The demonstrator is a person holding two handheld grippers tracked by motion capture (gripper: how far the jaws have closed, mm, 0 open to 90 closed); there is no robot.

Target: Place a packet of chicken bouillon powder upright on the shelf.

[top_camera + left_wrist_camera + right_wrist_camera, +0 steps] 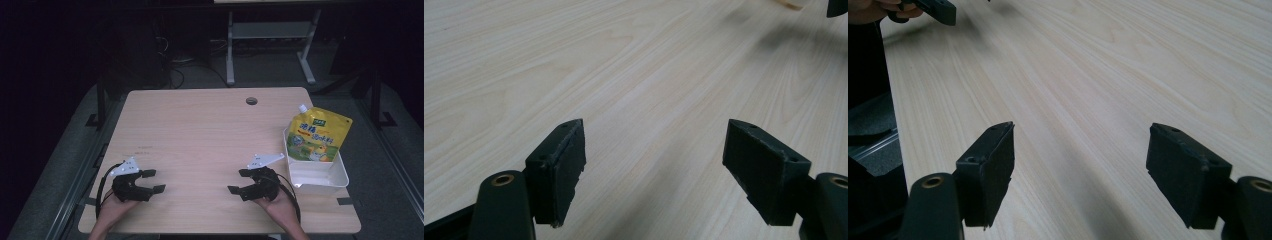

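Two hands entered at the bottom of the high view, each holding a black gripper low over the pale wooden table (200, 130); the left gripper (153, 181) sat at the lower left of the frame with its jaws spread and nothing between them; the right gripper (239, 181) sat at the lower centre-right, likewise released and empty, its grey three-cornered plate pointing toward the tray. Nearest to that right gripper was a yellow spouted pouch (317, 133) at the right of the frame; it had a white screw cap at its upper left corner, a green label patch, blue lettering and a colourful picture on its lower half; it leaned back inside a white rectangular tray (320, 180), its base in the far end of the tray and its top rising above the far rim; the near part of the tray held nothing else that could be made out. The high view alone gave the pouch, the tray, a round cable hole (251, 101) near the table's far edge and a white desk frame (270, 35) beyond; the left gripper view (654, 165) gave close wood grain between two parted pads, with a dark corner of the other tool at its upper right; the right gripper view (1080, 170) gave the same parted pads over bare wood, plus the other hand and its tool at its upper left and the table edge with dark floor at its left.
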